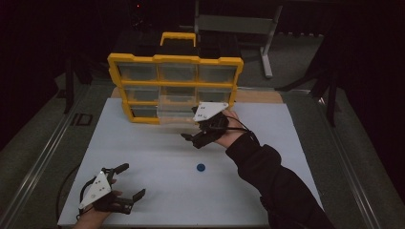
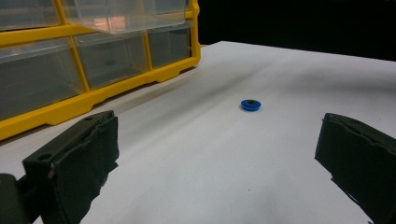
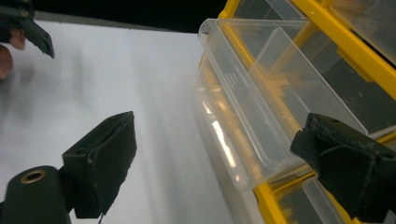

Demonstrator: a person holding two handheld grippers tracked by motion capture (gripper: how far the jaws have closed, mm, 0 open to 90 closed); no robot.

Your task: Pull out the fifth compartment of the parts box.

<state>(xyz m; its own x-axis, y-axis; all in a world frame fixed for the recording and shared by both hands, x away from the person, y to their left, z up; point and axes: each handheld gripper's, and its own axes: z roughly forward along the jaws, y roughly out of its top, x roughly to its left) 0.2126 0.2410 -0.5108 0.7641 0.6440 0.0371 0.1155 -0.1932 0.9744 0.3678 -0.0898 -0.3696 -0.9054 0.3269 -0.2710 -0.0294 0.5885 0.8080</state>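
Observation:
A small blue disc (image 1: 200,167) lies flat on the white board; in the left gripper view the disc (image 2: 251,104) sits ahead between the wide-apart jaws. My left gripper (image 1: 133,180) rests open at the board's near left corner, empty. A yellow organizer (image 1: 174,83) with clear drawers stands at the back. Its lower middle drawer (image 1: 175,113) is pulled out; the drawer (image 3: 252,116) looks empty. My right gripper (image 1: 191,138) hovers open just in front of that drawer, holding nothing.
The white board (image 1: 143,148) lies on a tan table with metal rails along both sides. A grey metal stand (image 1: 267,52) rises behind the organizer on the right. The left gripper's jaw tip (image 3: 28,23) shows far off in the right gripper view.

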